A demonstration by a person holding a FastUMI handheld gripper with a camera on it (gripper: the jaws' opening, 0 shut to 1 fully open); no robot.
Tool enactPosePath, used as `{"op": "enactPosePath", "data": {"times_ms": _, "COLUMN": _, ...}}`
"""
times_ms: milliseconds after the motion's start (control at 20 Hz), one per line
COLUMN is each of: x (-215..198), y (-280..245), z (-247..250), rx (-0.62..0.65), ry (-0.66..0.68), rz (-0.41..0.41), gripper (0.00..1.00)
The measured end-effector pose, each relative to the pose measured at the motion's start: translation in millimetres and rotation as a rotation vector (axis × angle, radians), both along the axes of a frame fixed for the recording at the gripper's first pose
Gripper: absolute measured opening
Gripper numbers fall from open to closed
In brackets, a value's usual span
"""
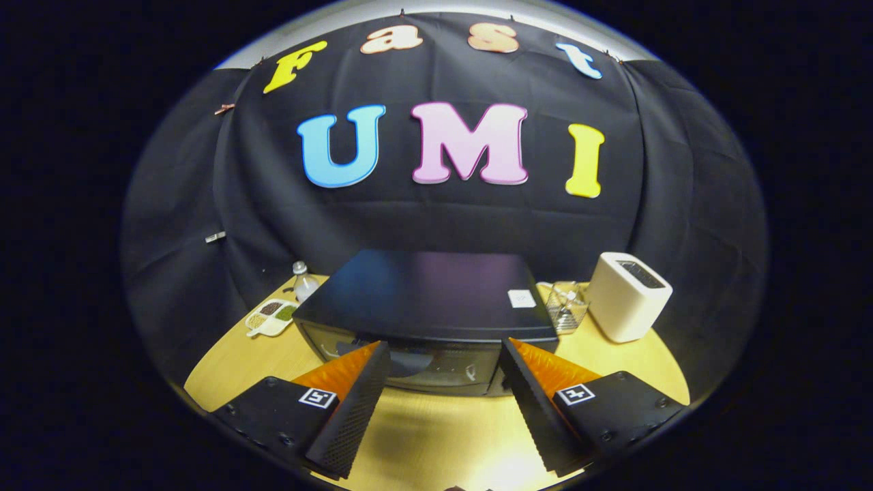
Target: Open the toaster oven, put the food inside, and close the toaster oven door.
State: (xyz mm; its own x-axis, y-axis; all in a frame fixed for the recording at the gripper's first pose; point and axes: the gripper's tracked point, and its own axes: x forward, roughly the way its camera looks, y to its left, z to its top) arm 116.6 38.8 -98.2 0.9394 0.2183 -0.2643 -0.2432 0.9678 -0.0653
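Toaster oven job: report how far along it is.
Done: nothing that shows; the black toaster oven sits on the wooden table with its glass door shut. In hand: the gripper is open and holds nothing, its fingers spread just in front of the door. Left: open the door, load the food, close it. I cannot pick out the food.

Black toaster oven (426,300), glass door shut, upright on the wooden table, facing forward.
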Motion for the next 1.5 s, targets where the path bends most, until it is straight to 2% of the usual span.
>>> {"op": "enactPosePath", "data": {"times_ms": 300, "x": -36, "y": -79, "z": 81, "rx": 0.027, "ry": -0.154, "rz": -0.084, "gripper": 1.00}}
{"op": "enactPosePath", "data": {"times_ms": 550, "x": -81, "y": -141, "z": 99, "rx": 0.079, "ry": -0.158, "rz": -0.184, "gripper": 1.00}}
{"op": "enactPosePath", "data": {"times_ms": 650, "x": -93, "y": -151, "z": 110, "rx": 0.063, "ry": -0.186, "rz": -0.197, "gripper": 0.98}}
{"op": "enactPosePath", "data": {"times_ms": 850, "x": -99, "y": -157, "z": 129, "rx": 0.014, "ry": -0.236, "rz": -0.184, "gripper": 0.98}}
{"op": "enactPosePath", "data": {"times_ms": 1050, "x": -93, "y": -151, "z": 140, "rx": 0.063, "ry": -0.255, "rz": -0.177, "gripper": 0.98}}
{"op": "enactPosePath", "data": {"times_ms": 1500, "x": -79, "y": -125, "z": 142, "rx": 0.088, "ry": -0.242, "rz": -0.150, "gripper": 0.98}}
